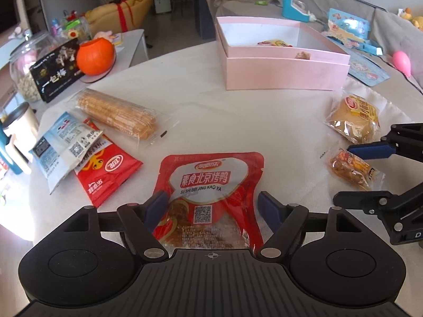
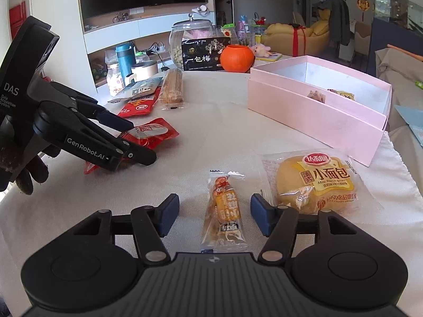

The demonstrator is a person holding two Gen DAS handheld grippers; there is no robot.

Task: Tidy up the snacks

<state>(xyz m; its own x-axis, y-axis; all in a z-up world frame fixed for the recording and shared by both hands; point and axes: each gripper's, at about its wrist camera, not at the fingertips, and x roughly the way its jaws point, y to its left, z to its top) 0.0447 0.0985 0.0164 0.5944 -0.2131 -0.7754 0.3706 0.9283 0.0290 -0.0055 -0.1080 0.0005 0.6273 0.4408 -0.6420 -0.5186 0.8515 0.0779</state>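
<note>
"SU SHI BEI JING KAO YA" on red pouch (image 1: 211, 185)

We see a table (image 1: 211, 100) under pale cloth, on it a pink box (image 1: 285, 72), 2 red packets (image 1: 208, 185) (image 1: 108, 174), a blue-white sachet (image 1: 60, 142), a cracker sleeve (image 1: 116, 113), a bread bun (image 2: 314, 182), a small orange snack (image 2: 224, 211)

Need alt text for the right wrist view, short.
Right gripper open over a small orange snack packet lying between its fingers on a white tablecloth. A wrapped bread bun lies just right; beyond, an open pink box; at left, the left gripper over a red packet.
</note>
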